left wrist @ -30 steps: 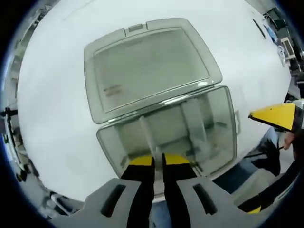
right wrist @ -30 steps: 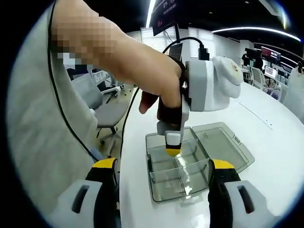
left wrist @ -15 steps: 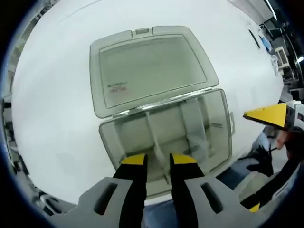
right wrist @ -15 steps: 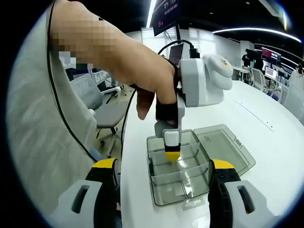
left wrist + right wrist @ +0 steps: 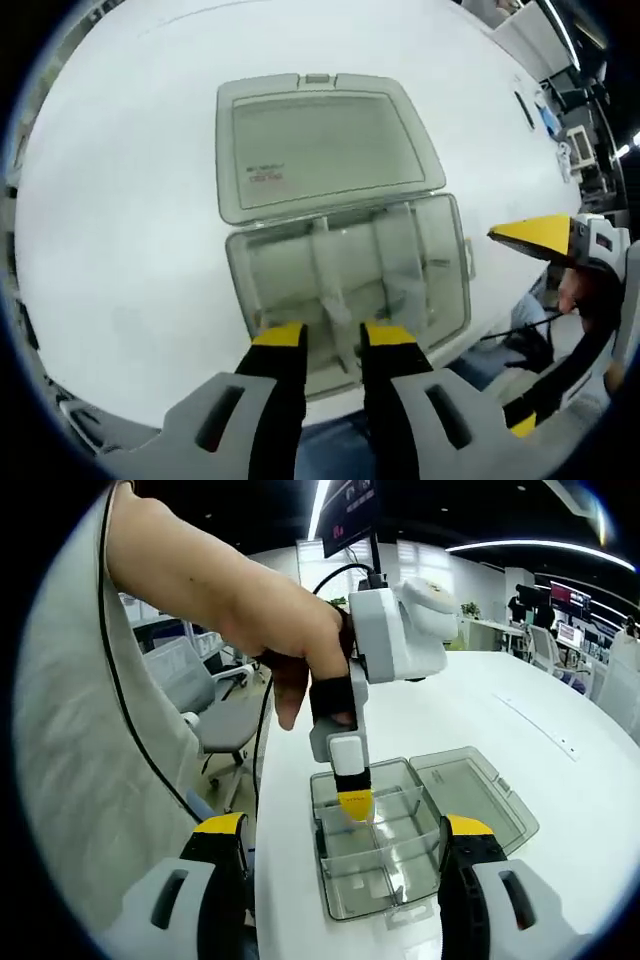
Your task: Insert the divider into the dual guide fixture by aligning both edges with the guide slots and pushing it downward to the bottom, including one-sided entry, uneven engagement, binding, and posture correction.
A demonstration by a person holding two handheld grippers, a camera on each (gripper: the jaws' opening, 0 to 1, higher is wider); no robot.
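Left gripper view: my left gripper (image 5: pixel 332 340) rises from the bottom of the frame, its 2 yellow-tipped fingers (image 5: pixel 279 336) standing a little apart over the near wall of the clear plastic box (image 5: pixel 440 290) at frame centre. Between the tips I see a thin clear divider (image 5: pixel 337 305) standing in the box, just beside another upright partition; whether my fingers touch it I cannot tell, as the plastic is transparent and its edges blur into the walls. The lid (image 5: pixel 325 145) lies flat and open in the upper middle, on the white tabletop (image 5: pixel 120 220). At the right edge the yellow tip of my right gripper (image 5: pixel 535 238) comes in, well apart from the box.

Right gripper view: my right gripper (image 5: pixel 345 830) has its fingers wide apart at the bottom corners, holding nothing. My left gripper (image 5: pixel 352 805) points straight down in the centre, its yellow tip inside the box (image 5: pixel 345 900) among the partitions.

I judge the divider to be light, thin and stiff — slick, and liable to bow or crack if it binds in 1 slot and is forced. I would pinch it at the middle of its top edge, keep it upright, and press evenly so that both edges go down together.
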